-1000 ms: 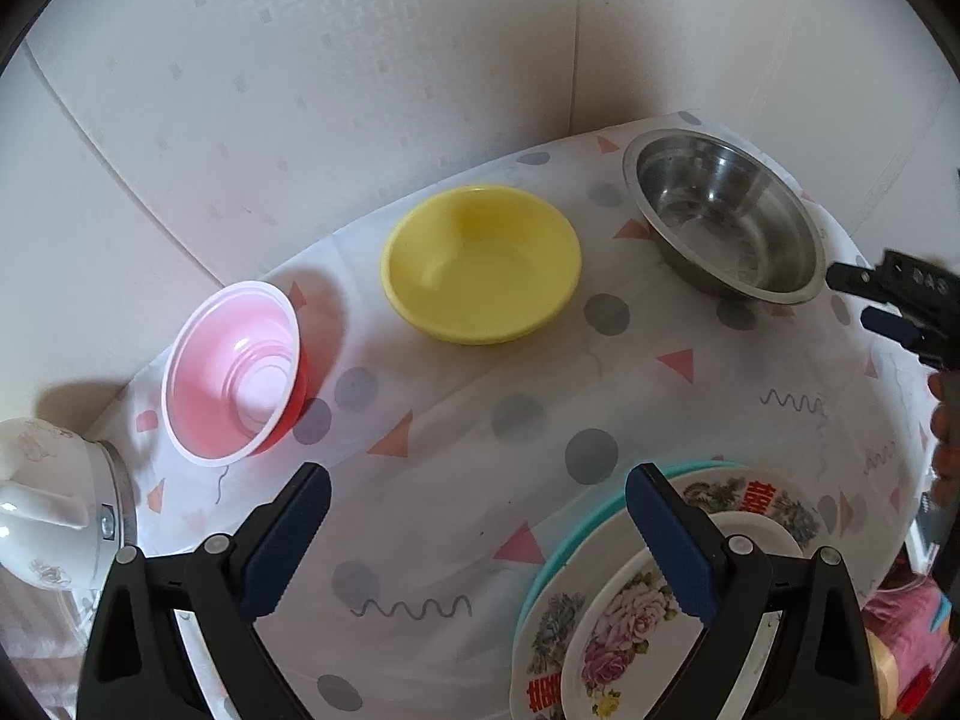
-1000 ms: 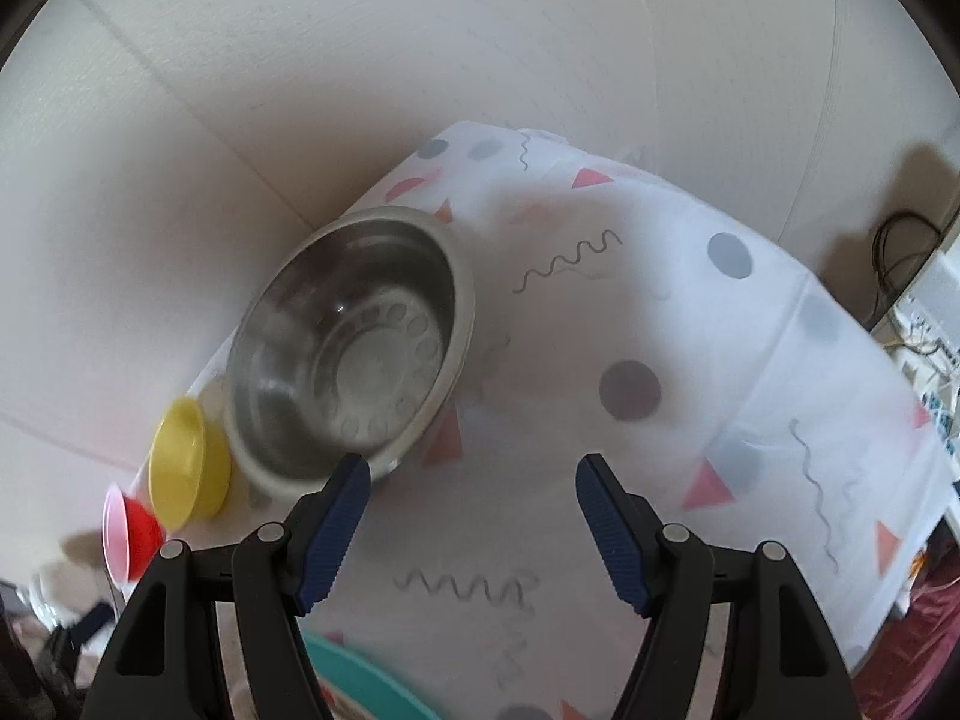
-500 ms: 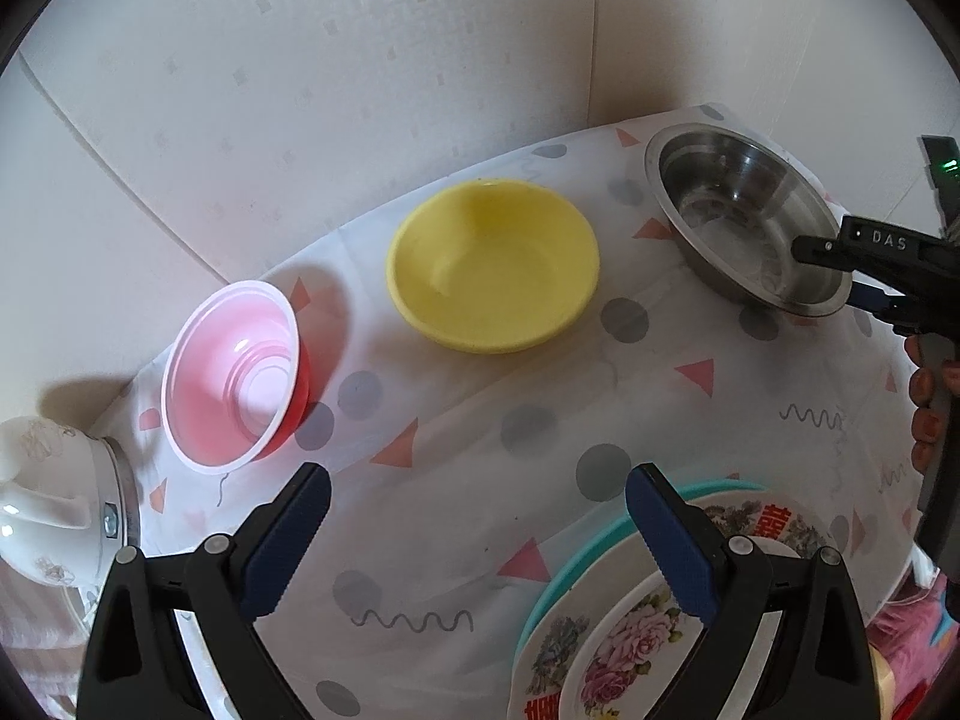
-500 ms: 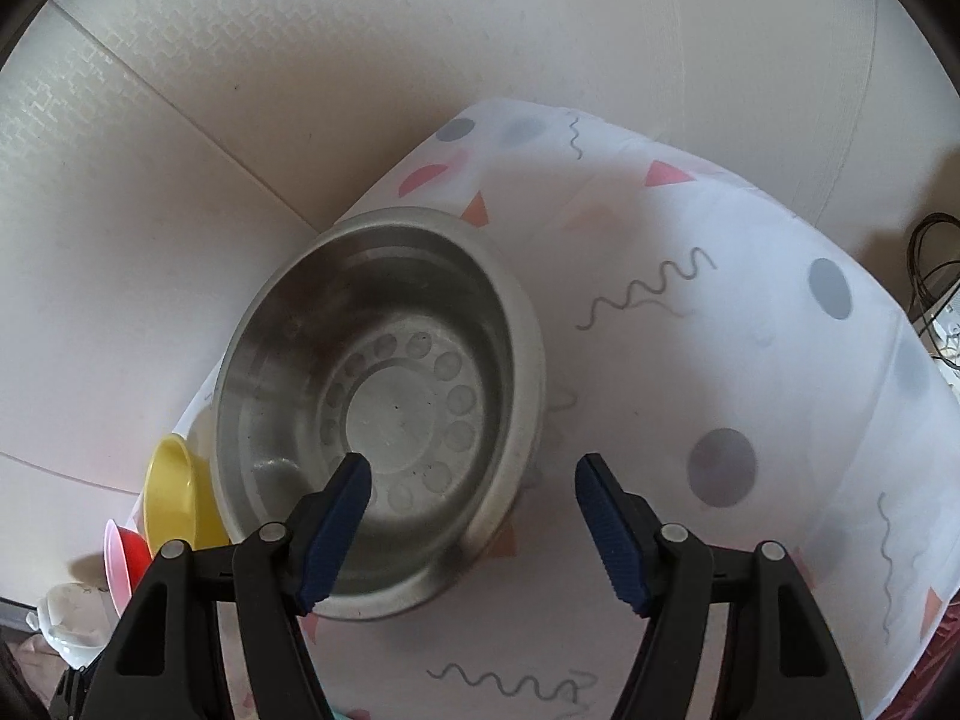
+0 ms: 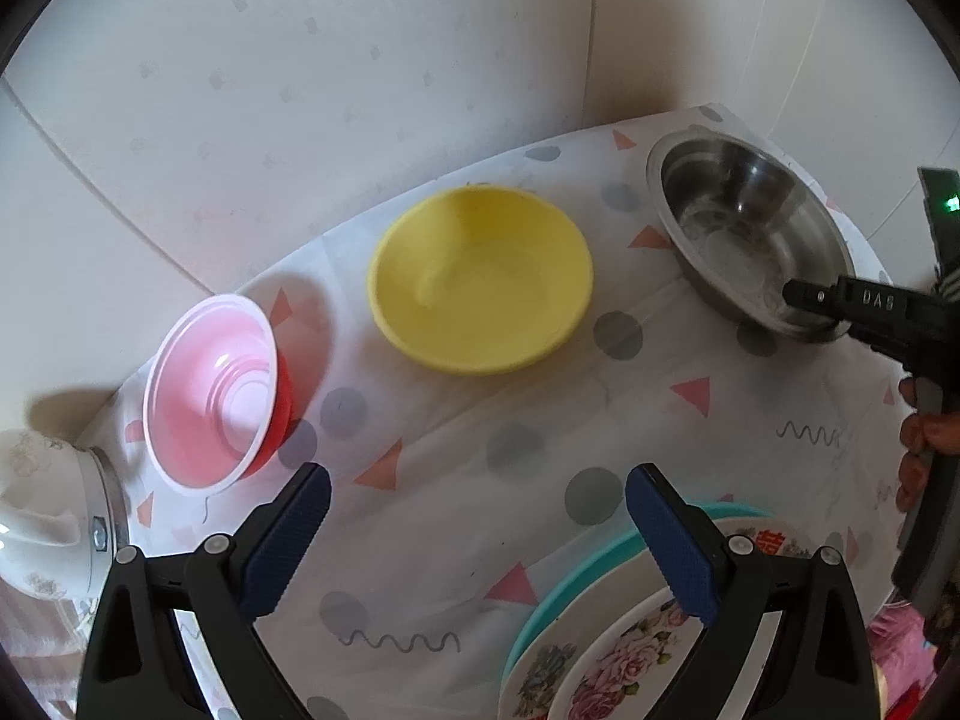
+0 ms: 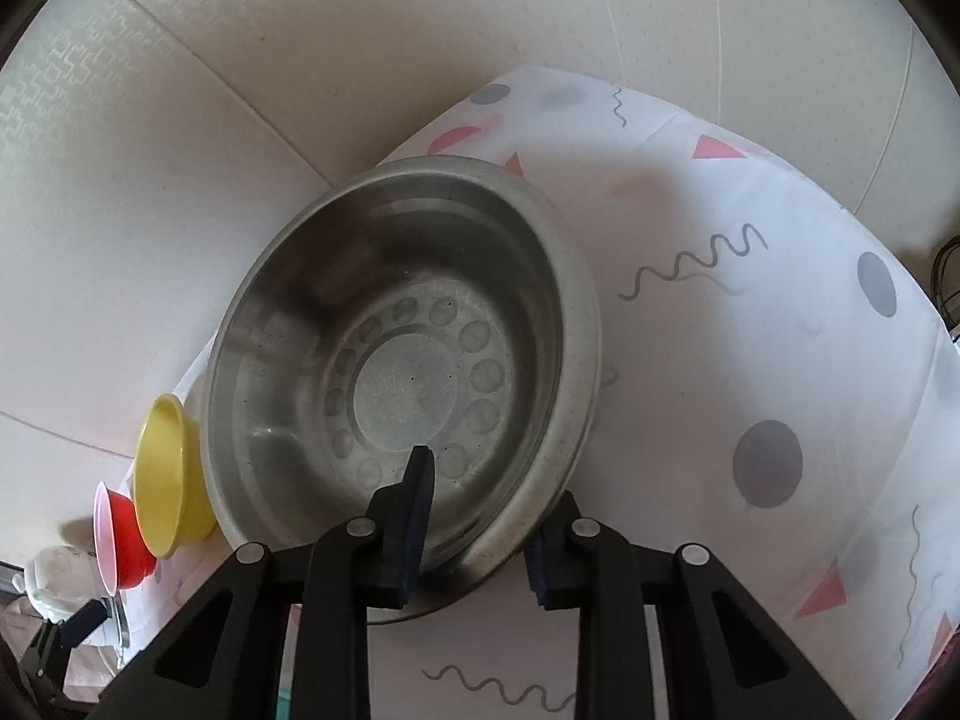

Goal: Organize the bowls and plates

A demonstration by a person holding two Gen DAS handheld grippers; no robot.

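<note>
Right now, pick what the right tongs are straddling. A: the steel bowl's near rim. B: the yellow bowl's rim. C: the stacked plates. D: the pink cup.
A: in the right wrist view the right tongs have one finger inside the steel bowl and the other outside its near rim.

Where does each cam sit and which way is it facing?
Left wrist: on the left gripper, fingers wide apart, above the table, facing three bowls and a plate stack; person's hand at right.
Right wrist: on the right gripper, looking down at the steel bowl, fingers straddling its near rim.
Shared: steel, yellow bowl, red bowl.
</note>
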